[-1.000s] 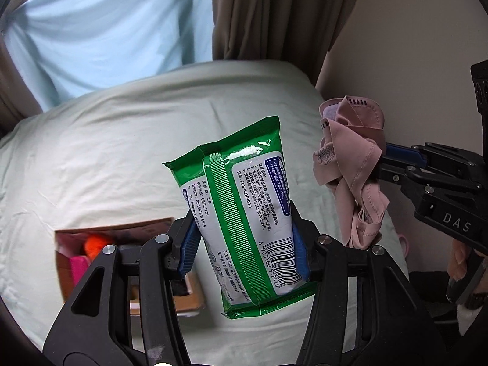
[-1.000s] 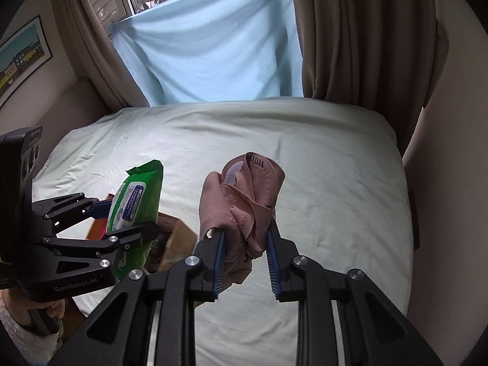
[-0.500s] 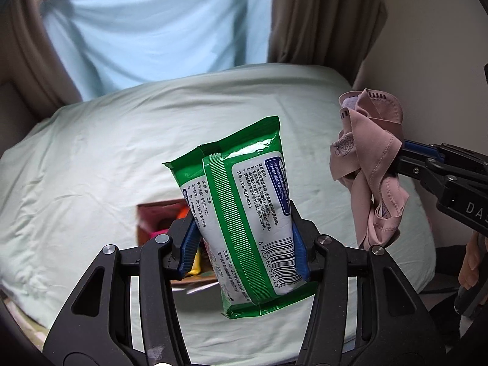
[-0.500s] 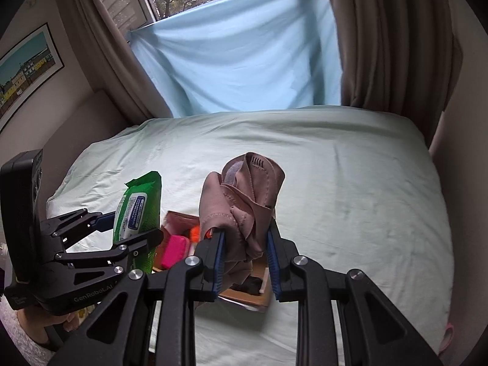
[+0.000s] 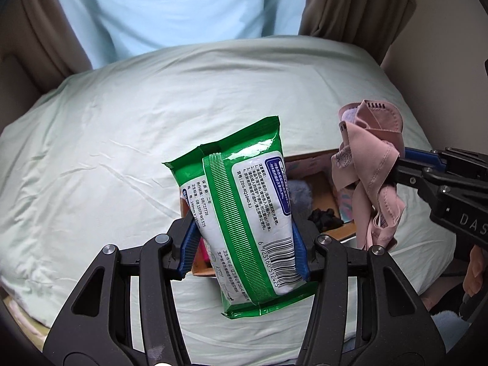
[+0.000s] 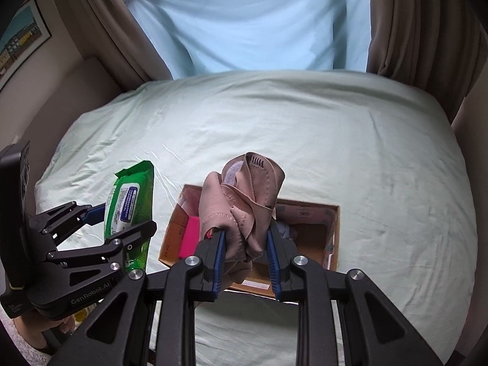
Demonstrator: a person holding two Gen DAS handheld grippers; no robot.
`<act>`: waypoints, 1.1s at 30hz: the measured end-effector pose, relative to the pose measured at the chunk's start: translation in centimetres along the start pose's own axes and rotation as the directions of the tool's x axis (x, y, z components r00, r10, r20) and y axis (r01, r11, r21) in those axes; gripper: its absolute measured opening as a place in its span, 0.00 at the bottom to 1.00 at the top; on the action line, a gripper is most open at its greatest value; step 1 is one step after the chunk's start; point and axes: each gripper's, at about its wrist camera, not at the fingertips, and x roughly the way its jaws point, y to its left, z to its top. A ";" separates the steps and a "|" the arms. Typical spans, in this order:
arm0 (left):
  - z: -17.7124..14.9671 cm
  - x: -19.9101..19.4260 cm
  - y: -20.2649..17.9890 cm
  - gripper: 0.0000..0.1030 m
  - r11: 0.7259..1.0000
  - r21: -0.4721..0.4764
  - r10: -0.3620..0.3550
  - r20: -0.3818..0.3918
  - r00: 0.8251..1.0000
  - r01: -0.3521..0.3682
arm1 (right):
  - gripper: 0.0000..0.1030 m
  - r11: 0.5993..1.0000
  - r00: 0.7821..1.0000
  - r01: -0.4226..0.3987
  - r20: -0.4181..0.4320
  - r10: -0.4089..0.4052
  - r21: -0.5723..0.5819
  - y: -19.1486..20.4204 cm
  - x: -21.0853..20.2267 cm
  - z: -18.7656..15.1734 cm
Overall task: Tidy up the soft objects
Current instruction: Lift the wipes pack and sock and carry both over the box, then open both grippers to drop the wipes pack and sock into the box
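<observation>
Now both grippers hang above a bed (image 6: pixel 350 140) covered in a pale green sheet, each clamped on a soft thing. The left gripper (image 5: pixel 244 244) has its 2 blue pads pressed against the sides of a green wet-wipe pack (image 5: pixel 244 213), which stands upright between the fingers with its barcode end low and its sealed top edge pointing away from the claw. In the right wrist view the same pack (image 6: pixel 131 204) shows to the left of the right gripper, held in the left gripper (image 6: pixel 100 216).

The right gripper (image 6: pixel 245 251) is closed tight on a bunched pink cloth (image 6: pixel 244 201); the fabric bulges up past the fingertips and a fold hangs down between the pads. From the left wrist camera the cloth (image 5: pixel 369 164) dangles just to the right of the pack, apart from it, in the right gripper (image 5: pixel 402 164).

Beneath and just beyond the right claw's fingertips lies an open cardboard box (image 6: pixel 332 238) on the sheet, with a bright pink item (image 6: pixel 190 235) in its left part and something grey-blue further right. In the left view the box (image 5: pixel 335 231) sits behind the pack and the cloth, with a dark item (image 5: pixel 324 216) inside. Beyond the bed hang brown curtains (image 6: pixel 421 24) and a light blue sheet (image 6: pixel 250 21).
</observation>
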 end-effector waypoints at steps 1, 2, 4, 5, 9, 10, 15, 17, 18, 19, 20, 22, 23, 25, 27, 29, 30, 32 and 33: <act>0.1 0.7 0.4 0.46 1.000 0.001 -0.005 -0.012 1.000 0.005 | 0.22 1.000 1.000 0.003 -0.017 -0.003 0.003 0.0 0.6 0.0; 0.1 1.3 0.6 0.46 1.000 0.002 -0.012 -0.024 1.000 0.012 | 0.22 1.000 0.999 0.014 -0.039 -0.013 0.007 0.2 1.4 0.1; 0.3 2.7 0.9 0.46 1.000 0.009 -0.027 -0.052 0.998 0.027 | 0.22 0.999 0.997 0.033 -0.074 -0.032 0.018 0.0 2.8 0.3; 0.3 3.3 0.8 0.46 0.999 0.013 -0.034 -0.066 0.997 0.035 | 0.22 0.999 0.995 0.043 -0.090 -0.040 0.029 -0.1 3.4 0.4; 0.7 6.4 0.6 0.46 0.997 0.031 -0.063 -0.123 0.990 0.068 | 0.22 0.994 0.987 0.080 -0.147 -0.069 0.073 -1.4 5.4 0.4; 0.8 7.2 0.4 0.46 0.996 0.035 -0.071 -0.139 0.988 0.076 | 0.22 0.992 0.984 0.091 -0.162 -0.077 0.082 -1.8 6.0 0.5; 1.1 10.6 -0.4 0.46 0.993 0.049 -0.092 -0.202 0.975 0.104 | 0.22 0.982 0.967 0.145 -0.229 -0.115 0.120 -3.8 8.1 0.2; 0.9 12.1 -0.7 0.46 0.992 0.059 -0.092 -0.225 0.970 0.108 | 0.22 0.979 0.957 0.168 -0.260 -0.133 0.117 -4.4 9.1 0.2; 0.9 12.8 -1.0 0.46 0.992 0.067 -0.089 -0.235 0.968 0.108 | 0.22 0.978 0.951 0.176 -0.275 -0.140 0.113 -4.8 9.6 0.1; 0.6 13.2 -1.5 0.46 0.991 0.079 -0.083 -0.242 0.967 0.105 | 0.22 0.977 0.945 0.184 -0.291 -0.147 0.106 -5.1 10.2 0.0; 0.6 13.9 -1.9 0.46 0.991 0.088 -0.079 -0.245 0.966 0.104 | 0.22 0.977 0.940 0.190 -0.304 -0.152 0.101 -5.4 10.7 -0.1; 0.5 15.2 -2.6 0.46 0.990 0.102 -0.071 -0.263 0.962 0.101 | 0.22 0.977 0.932 0.191 -0.330 -0.151 0.090 -6.1 11.8 -0.3; 0.4 15.8 -2.9 0.46 0.989 0.108 -0.070 -0.274 0.959 0.103 | 0.22 0.978 0.927 0.190 -0.345 -0.150 0.085 -6.4 12.4 -0.4; 0.1 16.8 -3.5 0.46 0.986 0.128 -0.061 -0.291 0.955 0.102 | 0.22 0.979 0.917 0.189 -0.371 -0.147 0.080 -6.9 13.4 -0.5; 0.0 17.4 -3.8 0.46 0.985 0.146 -0.050 -0.301 0.952 0.097 | 0.22 0.980 0.911 0.177 -0.391 -0.130 0.086 -7.5 14.4 -0.5; -0.2 18.0 -4.1 0.46 0.984 0.153 -0.042 -0.310 0.950 0.094 | 0.22 0.981 0.903 0.177 -0.411 -0.129 0.081 -7.9 15.3 -0.5; -0.3 18.3 -4.2 0.48 0.984 0.153 -0.040 -0.316 0.948 0.093 | 0.22 0.981 0.899 0.180 -0.417 -0.132 0.076 -8.1 15.7 -0.5; -0.3 19.0 -4.6 0.81 0.983 0.164 -0.021 -0.325 0.945 0.078 | 0.24 0.979 0.891 0.196 -0.429 -0.151 0.061 -8.3 16.4 -0.5; -0.3 19.2 -4.7 0.99 0.982 0.173 -0.016 -0.330 0.944 0.077 | 0.34 0.979 0.889 0.197 -0.432 -0.154 0.057 -8.5 16.8 -0.5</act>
